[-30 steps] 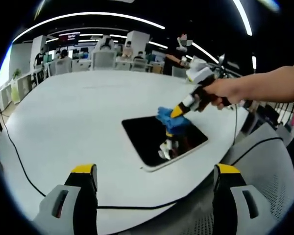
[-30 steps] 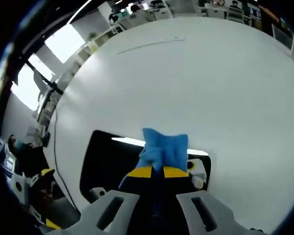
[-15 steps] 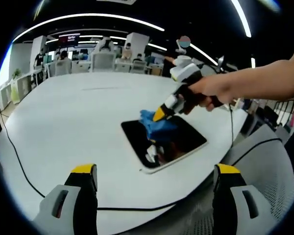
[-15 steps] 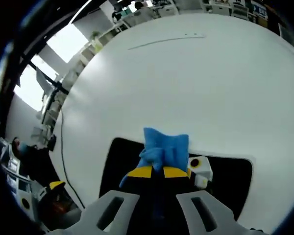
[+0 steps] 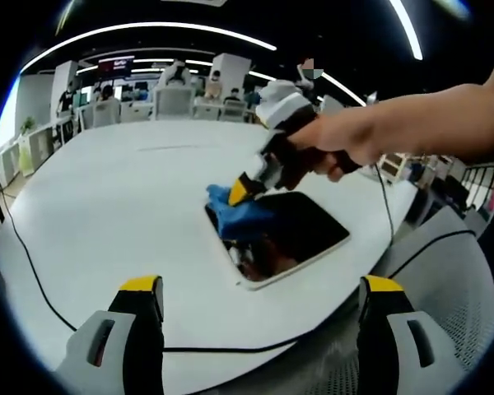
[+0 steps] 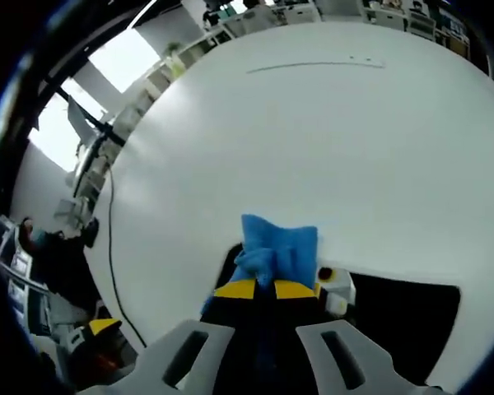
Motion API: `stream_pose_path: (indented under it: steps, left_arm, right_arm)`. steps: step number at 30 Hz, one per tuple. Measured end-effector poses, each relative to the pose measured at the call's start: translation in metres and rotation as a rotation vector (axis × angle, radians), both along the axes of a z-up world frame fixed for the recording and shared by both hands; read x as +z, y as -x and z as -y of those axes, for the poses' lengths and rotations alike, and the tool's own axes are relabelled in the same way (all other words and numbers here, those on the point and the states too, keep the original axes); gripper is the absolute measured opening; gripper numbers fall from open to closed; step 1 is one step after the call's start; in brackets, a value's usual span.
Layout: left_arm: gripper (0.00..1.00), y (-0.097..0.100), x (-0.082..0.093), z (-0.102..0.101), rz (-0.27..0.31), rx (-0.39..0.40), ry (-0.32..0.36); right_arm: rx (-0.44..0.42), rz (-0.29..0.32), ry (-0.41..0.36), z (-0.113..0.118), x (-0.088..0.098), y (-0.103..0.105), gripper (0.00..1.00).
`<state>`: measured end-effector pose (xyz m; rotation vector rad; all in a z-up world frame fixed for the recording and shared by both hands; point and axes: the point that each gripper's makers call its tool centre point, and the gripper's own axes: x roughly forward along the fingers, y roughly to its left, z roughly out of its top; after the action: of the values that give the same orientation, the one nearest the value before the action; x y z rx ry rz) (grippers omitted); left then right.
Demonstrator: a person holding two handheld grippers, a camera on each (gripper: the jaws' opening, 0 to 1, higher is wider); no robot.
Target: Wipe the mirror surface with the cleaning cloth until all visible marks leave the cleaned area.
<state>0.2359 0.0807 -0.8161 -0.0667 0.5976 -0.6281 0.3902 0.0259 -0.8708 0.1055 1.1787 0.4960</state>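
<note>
Since the earlier frames, your right gripper [image 5: 240, 191] has carried the crumpled blue cleaning cloth [image 5: 235, 217] to the far-left corner of the dark rectangular mirror [image 5: 300, 230] on the white round table [image 5: 107, 214]. Its jaws clamp the cloth. The left gripper [image 5: 259, 329] hangs open. Keep the cloth flat, overlap strokes, stay inside the edge.

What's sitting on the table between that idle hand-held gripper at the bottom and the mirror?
In the left gripper view, only bare white table and a thin black cable lie between the left hand-held gripper and the mirror.
</note>
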Motion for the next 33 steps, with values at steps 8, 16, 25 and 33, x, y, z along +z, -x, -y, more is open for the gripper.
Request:
stream_pose_path:
  steps: [8,16,25,33]
  left_arm:
    - [0.99,0.000,0.000,0.000,0.001,-0.001,-0.003]
    - [0.99,0.000,0.000,0.001,-0.002,-0.007,-0.004]
    - [0.99,0.001,0.000,0.002,-0.003,-0.010,-0.004]
    - [0.99,0.000,-0.001,0.000,-0.004,-0.001,-0.002]
  right_arm:
    - [0.060,0.040,0.056,-0.014,0.003,0.001,0.00]
    - [0.073,0.051,0.037,-0.017,0.003,-0.002,0.00]
    - [0.023,0.051,0.009,-0.016,0.000,-0.006,0.00]
    - [-0.001,0.030,-0.011,-0.016,-0.001,0.003,0.00]
